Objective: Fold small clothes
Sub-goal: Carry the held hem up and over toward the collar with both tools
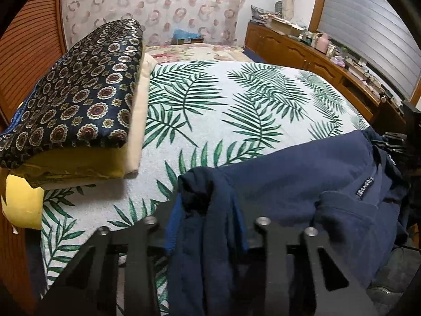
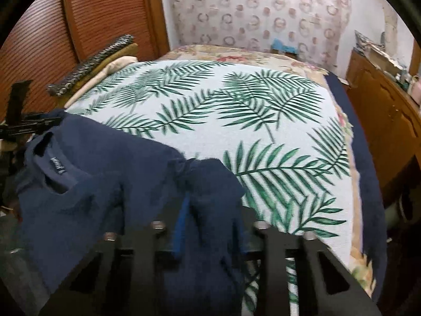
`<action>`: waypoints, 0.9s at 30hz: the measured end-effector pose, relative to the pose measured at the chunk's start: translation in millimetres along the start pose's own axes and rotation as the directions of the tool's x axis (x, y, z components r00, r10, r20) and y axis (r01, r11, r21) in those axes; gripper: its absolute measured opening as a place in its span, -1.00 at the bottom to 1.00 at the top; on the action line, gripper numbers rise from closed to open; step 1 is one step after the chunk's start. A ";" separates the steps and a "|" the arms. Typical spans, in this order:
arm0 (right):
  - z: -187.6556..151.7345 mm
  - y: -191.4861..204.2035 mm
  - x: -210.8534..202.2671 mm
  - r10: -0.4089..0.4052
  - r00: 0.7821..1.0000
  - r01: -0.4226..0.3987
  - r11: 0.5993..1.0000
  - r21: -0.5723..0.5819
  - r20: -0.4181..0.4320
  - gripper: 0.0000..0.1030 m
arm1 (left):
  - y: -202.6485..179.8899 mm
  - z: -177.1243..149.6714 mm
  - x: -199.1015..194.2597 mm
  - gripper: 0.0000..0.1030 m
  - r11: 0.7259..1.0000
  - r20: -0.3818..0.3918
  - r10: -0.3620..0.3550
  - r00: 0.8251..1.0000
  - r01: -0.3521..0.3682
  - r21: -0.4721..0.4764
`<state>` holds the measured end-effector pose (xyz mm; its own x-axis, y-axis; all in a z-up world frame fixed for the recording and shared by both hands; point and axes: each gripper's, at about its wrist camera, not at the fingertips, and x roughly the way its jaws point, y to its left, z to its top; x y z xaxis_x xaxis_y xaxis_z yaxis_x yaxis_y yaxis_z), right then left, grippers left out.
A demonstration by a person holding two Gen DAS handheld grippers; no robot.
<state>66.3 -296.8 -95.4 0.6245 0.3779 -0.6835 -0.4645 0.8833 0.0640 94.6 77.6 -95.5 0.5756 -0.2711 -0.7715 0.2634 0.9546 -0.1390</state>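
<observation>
A navy blue shirt (image 1: 302, 173) with a neck label hangs between my two grippers above the near edge of the palm-leaf bedspread (image 1: 236, 100). My left gripper (image 1: 208, 200) is shut on a bunched shoulder of the shirt; the cloth drapes over its fingers and hides the tips. My right gripper (image 2: 208, 184) is shut on the other bunched shoulder of the shirt (image 2: 86, 173). The collar and label face up between the grippers. The right gripper shows at the far right of the left wrist view (image 1: 394, 142), the left gripper at the far left of the right wrist view (image 2: 23, 126).
A stack of folded cloth with a dark medallion-print piece (image 1: 79, 92) on top lies on the left of the bed (image 2: 92, 60). A wooden dresser (image 1: 315, 52) with clutter runs along the right. A wooden slatted door (image 2: 52, 26) stands on the left.
</observation>
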 end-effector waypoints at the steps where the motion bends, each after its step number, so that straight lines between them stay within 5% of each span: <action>1: -1.9 0.0 0.3 0.014 1.000 -0.014 1.000 0.002 0.003 -0.70 | 0.0 -0.6 -1.4 -0.54 1.000 0.002 -0.009 1.000 0.009 -0.004; 9: -7.4 7.6 -40.5 0.044 0.990 -0.054 0.996 0.070 0.137 -0.76 | -15.2 -0.7 -79.4 -0.67 0.994 0.207 -0.089 0.974 0.101 -0.047; 21: 1.4 37.7 -181.0 0.081 0.933 -0.084 0.996 -0.006 0.351 -0.77 | -38.1 10.5 -226.9 -0.68 0.992 0.465 -0.117 0.878 0.127 0.011; 27: 7.5 50.6 -235.4 0.081 0.900 -0.068 0.997 -0.045 0.428 -0.77 | -52.4 19.6 -271.0 -0.68 0.994 0.557 -0.111 0.823 0.104 0.045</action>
<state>-99.5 -339.0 74.2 0.7935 0.5304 -0.2985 -0.5336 0.8421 0.0778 -60.1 98.6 133.0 0.8756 -0.3979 -0.2738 0.3563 0.9148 -0.1901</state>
